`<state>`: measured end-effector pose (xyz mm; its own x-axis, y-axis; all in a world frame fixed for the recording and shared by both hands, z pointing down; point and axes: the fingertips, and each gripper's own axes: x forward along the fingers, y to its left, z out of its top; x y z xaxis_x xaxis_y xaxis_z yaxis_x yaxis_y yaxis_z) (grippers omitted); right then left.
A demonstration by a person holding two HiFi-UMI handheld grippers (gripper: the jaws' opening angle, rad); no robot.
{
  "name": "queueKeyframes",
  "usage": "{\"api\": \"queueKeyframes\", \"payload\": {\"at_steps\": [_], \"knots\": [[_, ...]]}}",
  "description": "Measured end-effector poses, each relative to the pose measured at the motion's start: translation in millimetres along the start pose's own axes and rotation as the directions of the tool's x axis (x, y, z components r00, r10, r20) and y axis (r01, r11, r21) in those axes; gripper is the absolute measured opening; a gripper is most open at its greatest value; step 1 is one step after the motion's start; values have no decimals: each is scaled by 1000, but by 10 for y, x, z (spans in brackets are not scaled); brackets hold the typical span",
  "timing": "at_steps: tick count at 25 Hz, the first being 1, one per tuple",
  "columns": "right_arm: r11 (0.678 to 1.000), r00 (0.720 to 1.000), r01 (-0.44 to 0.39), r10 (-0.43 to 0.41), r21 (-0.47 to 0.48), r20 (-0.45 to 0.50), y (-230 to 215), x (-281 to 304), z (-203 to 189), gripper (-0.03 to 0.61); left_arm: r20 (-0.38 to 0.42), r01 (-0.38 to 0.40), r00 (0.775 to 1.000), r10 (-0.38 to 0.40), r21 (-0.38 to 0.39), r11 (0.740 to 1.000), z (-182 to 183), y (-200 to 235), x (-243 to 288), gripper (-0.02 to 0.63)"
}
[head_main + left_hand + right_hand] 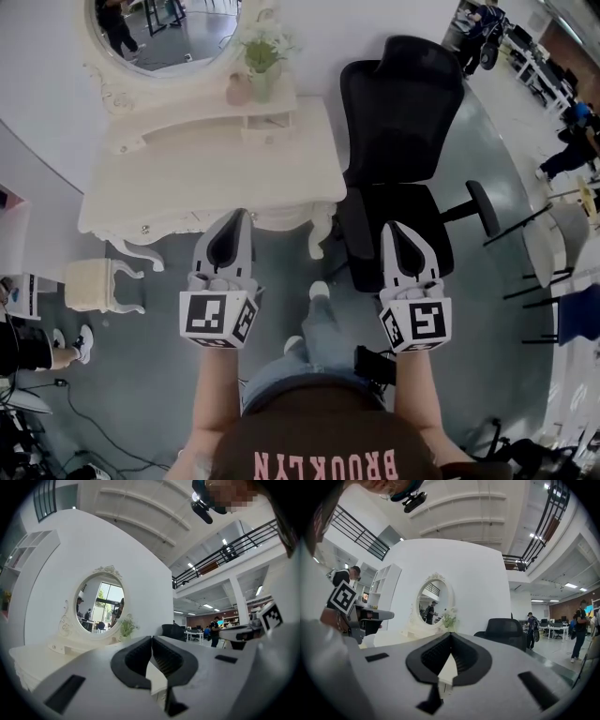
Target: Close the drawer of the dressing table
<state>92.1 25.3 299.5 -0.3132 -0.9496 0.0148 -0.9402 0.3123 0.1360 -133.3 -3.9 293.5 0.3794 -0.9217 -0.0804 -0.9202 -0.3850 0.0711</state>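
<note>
**Dressing table (216, 178), white with carved scroll edges, ahead of two closed claws**

I see the table at the upper left of the head view, against the white wall. It carries an oval white-framed mirror (164, 37) and a small green potted plant (262, 54) on its back shelf. A cream padded stool (98, 284) stands near its left legs, and a black mesh office chair (398, 122) stands just beside its right end.

My left gripper (236, 223) is held level, jaws pressed together and empty. Its tip points at the table's front edge; I cannot tell whether it touches.

My right gripper (392, 232), likewise closed on nothing, points over the chair seat.

I cannot make out the drawer itself from here.
</note>
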Motion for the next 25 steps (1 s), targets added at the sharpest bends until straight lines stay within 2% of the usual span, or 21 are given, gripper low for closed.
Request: {"api": "queueKeyframes", "payload": {"at_steps": [8,17,25], "knots": [[999,999,-25,24,27,27,-502,831,-79,-2,-13,-39,999,39,9,999,-132,208,770,9],[995,996,-88,87,37,25,-1037,1873,-144,-2,-32,-95,995,95,2,995,-259,445,1761,9],[991,991,-131,130,38,10,-1329,2473,-259,-2,-60,-130,990,131,17,991,-429,604,2290,11]]}}
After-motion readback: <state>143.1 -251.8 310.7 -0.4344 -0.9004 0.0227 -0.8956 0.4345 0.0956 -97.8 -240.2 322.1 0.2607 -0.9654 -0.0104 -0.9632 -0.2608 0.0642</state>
